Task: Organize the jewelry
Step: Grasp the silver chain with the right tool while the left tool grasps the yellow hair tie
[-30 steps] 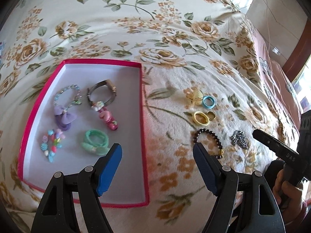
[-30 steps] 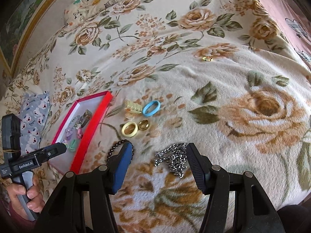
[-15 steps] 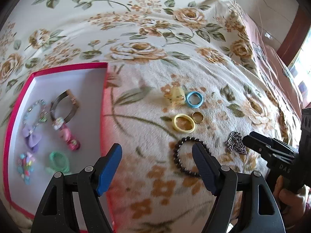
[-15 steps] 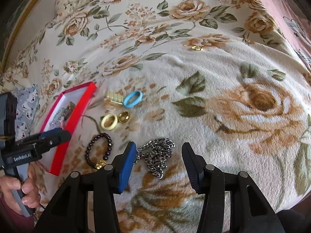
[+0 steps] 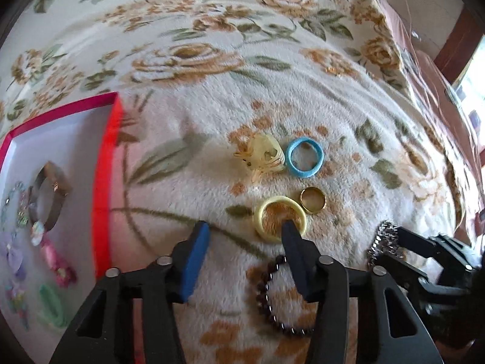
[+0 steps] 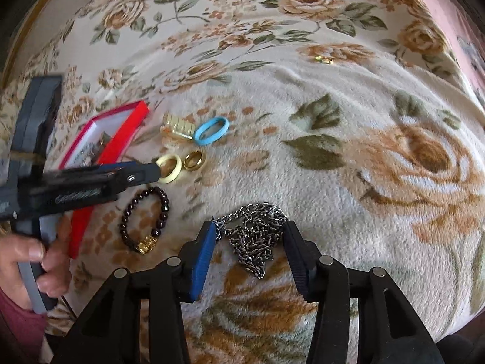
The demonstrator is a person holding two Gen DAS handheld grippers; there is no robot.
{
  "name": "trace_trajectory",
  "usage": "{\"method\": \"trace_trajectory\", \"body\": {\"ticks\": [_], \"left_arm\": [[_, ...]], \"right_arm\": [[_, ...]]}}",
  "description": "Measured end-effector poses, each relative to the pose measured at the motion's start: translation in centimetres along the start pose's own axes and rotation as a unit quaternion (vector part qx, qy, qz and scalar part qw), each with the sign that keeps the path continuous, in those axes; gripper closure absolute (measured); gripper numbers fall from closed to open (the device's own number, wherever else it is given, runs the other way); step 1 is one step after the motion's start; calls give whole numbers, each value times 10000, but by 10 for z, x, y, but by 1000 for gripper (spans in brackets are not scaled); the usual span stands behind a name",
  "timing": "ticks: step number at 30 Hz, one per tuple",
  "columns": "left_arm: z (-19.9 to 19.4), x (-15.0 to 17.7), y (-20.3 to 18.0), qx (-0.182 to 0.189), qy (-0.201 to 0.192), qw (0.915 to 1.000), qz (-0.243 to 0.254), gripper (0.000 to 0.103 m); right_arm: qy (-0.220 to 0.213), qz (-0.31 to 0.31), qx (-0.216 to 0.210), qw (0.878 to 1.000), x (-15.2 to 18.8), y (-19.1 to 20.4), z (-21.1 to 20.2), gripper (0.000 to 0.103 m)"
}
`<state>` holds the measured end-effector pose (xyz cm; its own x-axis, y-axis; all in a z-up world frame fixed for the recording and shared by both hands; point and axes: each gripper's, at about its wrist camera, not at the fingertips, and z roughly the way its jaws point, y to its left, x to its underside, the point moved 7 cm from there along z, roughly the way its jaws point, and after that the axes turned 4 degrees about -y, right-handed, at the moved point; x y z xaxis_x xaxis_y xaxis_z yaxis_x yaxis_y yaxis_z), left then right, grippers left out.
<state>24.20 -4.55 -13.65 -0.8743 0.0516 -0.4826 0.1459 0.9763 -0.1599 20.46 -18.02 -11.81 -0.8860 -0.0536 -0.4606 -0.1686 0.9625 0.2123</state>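
Right wrist view: right tongs [image 6: 248, 236] apart astride the limp, slippery chain [image 6: 257, 233], best pinched mid-heap; left tongs [image 5: 245, 230] apart, one tip inside the stiff yellow ring [image 5: 280, 220].

Rings [image 5: 312, 203] crowded; blanket [image 6: 348, 157] beyond open.

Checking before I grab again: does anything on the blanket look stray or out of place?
Yes: a small gold piece lies alone, far up the blanket, apart from the cluster around the blue ring. It is too small to identify.
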Motion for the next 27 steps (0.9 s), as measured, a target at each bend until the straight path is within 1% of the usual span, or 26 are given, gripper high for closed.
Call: {"method": "trace_trajectory", "body": {"ticks": [1, 3, 4, 5, 6, 7, 8, 12, 15, 18, 27], "left_arm": [[4, -1, -1, -65, -2, 9999, 80, 63], [8, -2, -5, -132, -68, 9996, 241, 79], [10, -4, -7, -104, -90, 9995, 300, 84], [10, -2, -8, -46, -86, 9995, 305, 94], [10, -2, -9, 14, -73, 9995, 298, 99], [10, -1, -9, 59, -75, 9995, 298, 100], [10, -2, -10, 66, -104, 9994, 334, 101], [-4, 2, -9, 202, -179, 9991, 313, 101], [-22, 3, -6, 285, -311, 9988, 260, 101], [-41, 6, 1, 325, -439, 9983, 193, 101], [-94, 27, 28, 256, -738, 9969, -80, 101]], "right_arm": [[-9, -90, 46, 9999, 0, 2, 1, 55], [-36, -263, 171, 9995, 1, 4, 4, 58], [-56, -313, 205, 9993, 1, 5, 4, 59], [-83, -379, 244, 9989, 1, 6, 5, 64], [-100, -423, 252, 9987, 1, 7, 5, 68], [-125, -465, 219, 9986, 0, 10, 5, 80], [-131, -483, 211, 9985, 0, 11, 6, 86], [-177, -499, 179, 9984, -2, 13, 4, 88], [-240, -242, -21, 9994, -7, 9, -2, 90], [-417, -93, -144, 9990, -16, 8, -14, 91], [-807, -4, -467, 9956, -41, 27, -44, 91]]}}
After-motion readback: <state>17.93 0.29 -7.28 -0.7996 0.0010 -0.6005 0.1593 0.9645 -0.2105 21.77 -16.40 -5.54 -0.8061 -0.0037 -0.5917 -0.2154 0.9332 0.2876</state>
